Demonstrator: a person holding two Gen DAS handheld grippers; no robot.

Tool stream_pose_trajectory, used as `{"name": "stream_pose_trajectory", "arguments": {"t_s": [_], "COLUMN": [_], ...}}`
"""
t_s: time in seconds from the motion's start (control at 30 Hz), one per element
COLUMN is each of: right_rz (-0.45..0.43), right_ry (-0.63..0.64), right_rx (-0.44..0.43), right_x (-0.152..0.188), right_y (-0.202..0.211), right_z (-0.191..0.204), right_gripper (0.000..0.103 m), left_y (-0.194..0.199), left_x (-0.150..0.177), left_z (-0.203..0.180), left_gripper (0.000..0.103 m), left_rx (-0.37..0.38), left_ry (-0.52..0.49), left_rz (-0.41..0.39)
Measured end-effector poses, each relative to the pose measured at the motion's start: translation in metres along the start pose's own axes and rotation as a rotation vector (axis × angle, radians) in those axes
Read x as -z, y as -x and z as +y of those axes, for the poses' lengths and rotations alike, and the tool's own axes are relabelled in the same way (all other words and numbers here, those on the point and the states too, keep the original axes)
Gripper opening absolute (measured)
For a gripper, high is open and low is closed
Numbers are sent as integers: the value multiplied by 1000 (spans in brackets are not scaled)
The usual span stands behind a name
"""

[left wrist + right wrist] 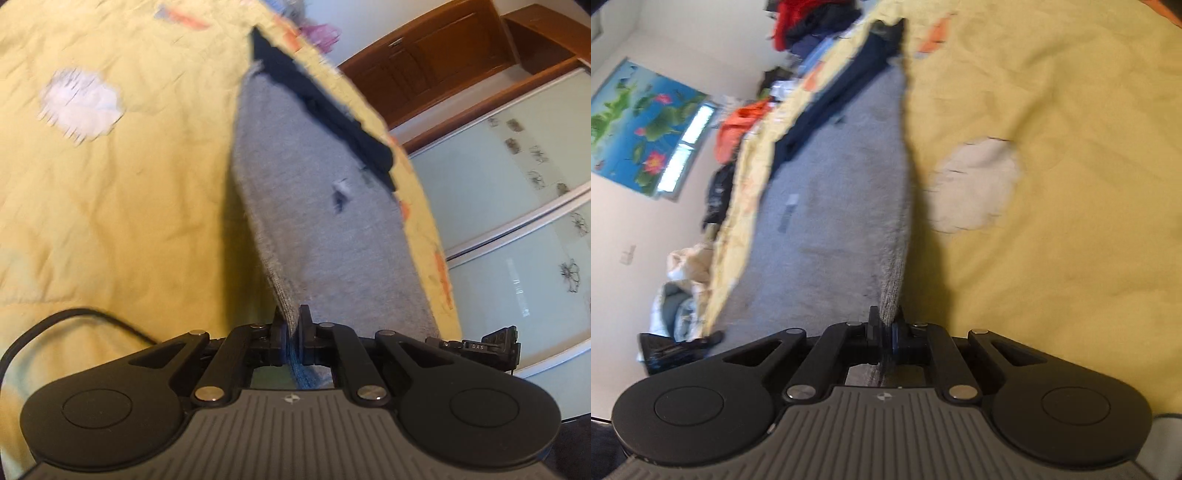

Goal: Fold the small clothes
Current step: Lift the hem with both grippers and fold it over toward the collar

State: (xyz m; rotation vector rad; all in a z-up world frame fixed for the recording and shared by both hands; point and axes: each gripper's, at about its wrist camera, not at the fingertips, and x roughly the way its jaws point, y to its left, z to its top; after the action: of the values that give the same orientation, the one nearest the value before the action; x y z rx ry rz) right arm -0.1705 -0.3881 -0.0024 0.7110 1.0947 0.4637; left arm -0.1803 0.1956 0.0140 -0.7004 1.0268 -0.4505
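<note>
Both the left claw [292,325] and the right claw [886,325] pinch the grey garment [314,206] edge, lifted ahead above the yellow bedspread [129,184]; I judge the fold only begun.

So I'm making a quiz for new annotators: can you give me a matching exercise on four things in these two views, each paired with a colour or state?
Things:
1. Garment
2. Bedspread
3. Left gripper
4. Wardrobe

Colour or state:
a. brown wood
b. yellow, with a pale patch
c. grey with a dark band
d. shut on cloth

Pairs: 1-c, 2-b, 3-d, 4-a

The right gripper is also shut on the garment.
</note>
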Motion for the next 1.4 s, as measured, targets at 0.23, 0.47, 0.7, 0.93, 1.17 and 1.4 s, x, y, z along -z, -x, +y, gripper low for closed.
{"name": "stream_pose_trajectory", "arguments": {"t_s": [0.23, 0.47, 0.7, 0.93, 1.17, 1.4], "right_rz": [1, -177, -342, -386, -368, -421], "right_ry": [-14, -18, -91, -171, -245, -336], "right_rx": [-91, -268, -347, -345, -249, -168], "right_x": [-4, -73, -188, -292, -364, -397], "right_y": [-4, 0, -25, -80, -147, -186], "right_z": [9, 36, 47, 34, 11, -9], "right_gripper": [9, 9, 9, 9, 9, 81], "left_y": [-5, 0, -31, -89, -165, -193], "left_x": [-9, -83, -200, -313, -389, -403], "left_z": [-9, -31, -47, -66, -47, -14], "left_gripper": [5, 5, 5, 5, 5, 17], "left_rx": [62, 113, 95, 43, -84, -169], "left_ry": [-19, 12, 16, -66, -59, 88], "left_rz": [-10, -175, -311, -351, -370, -350]}}
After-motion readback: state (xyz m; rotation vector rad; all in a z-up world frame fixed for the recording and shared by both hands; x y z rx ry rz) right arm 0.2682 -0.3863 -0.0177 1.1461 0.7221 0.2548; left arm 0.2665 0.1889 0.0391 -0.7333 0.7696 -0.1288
